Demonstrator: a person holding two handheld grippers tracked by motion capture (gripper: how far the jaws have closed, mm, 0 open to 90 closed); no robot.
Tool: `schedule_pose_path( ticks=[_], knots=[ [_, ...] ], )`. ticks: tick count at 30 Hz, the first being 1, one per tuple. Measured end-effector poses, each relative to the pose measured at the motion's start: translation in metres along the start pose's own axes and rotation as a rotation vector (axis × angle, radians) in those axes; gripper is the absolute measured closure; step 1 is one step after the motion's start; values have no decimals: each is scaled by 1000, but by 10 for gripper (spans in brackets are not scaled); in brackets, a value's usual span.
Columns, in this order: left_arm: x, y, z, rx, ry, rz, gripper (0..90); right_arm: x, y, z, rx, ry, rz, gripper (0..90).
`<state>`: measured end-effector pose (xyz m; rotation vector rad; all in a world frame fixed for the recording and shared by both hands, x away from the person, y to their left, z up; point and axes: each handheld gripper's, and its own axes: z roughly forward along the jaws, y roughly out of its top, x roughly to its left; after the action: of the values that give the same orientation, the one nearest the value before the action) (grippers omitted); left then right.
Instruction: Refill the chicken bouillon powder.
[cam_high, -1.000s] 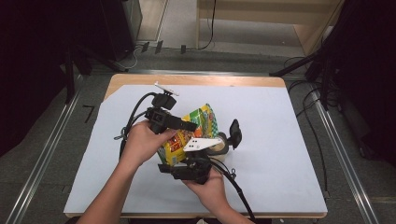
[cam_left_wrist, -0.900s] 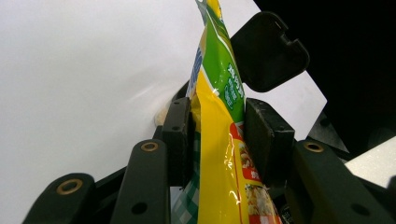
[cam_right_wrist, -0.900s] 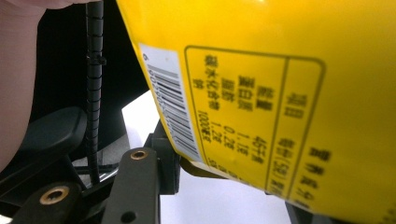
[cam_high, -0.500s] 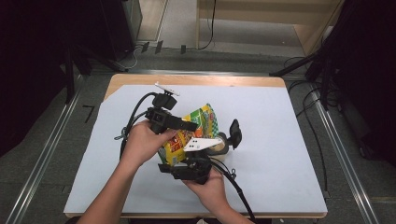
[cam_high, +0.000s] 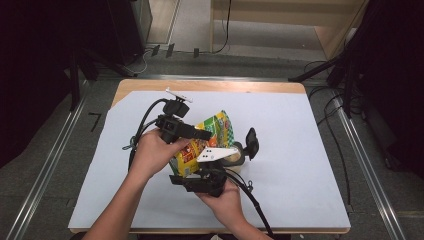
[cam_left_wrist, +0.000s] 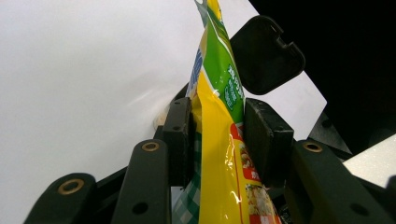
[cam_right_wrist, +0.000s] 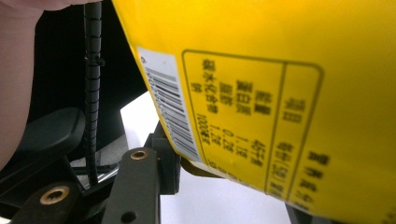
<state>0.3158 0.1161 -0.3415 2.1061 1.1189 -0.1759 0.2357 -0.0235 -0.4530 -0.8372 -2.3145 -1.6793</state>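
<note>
Snack bag (cam_high: 202, 142), yellow and green printed foil, lifted above the white table cover (cam_high: 300, 150) near its middle, between both hands. Left gripper (cam_high: 200, 134) at the bag's upper left side; in the left gripper view its pads (cam_left_wrist: 180, 135) clamp the bag's flat edge (cam_left_wrist: 219, 140) from both sides. Right gripper (cam_high: 227, 157) at the bag's lower right; in the right gripper view the bag's yellow back panel (cam_right_wrist: 280, 93) with barcode (cam_right_wrist: 170, 107) lies between its jaws, one pad (cam_right_wrist: 166, 158) against the bag's lower edge, the other jaw hidden; grasp cannot be told.
</note>
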Motion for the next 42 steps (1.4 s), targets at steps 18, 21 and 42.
schedule_pose_path(
  ticks=[18, 21, 42],
  knots=[
    [2, 1, 1, 11, -7, -19, 641, 0, 0, 0, 5, 12, 13, 606],
    [2, 1, 1, 10, -8, -23, 641, 0, 0, 0, 5, 12, 18, 606],
    [6, -6, 1, 16, -29, -32, 642, 4, -6, 4, 8, -19, -43, 602]
  ],
)
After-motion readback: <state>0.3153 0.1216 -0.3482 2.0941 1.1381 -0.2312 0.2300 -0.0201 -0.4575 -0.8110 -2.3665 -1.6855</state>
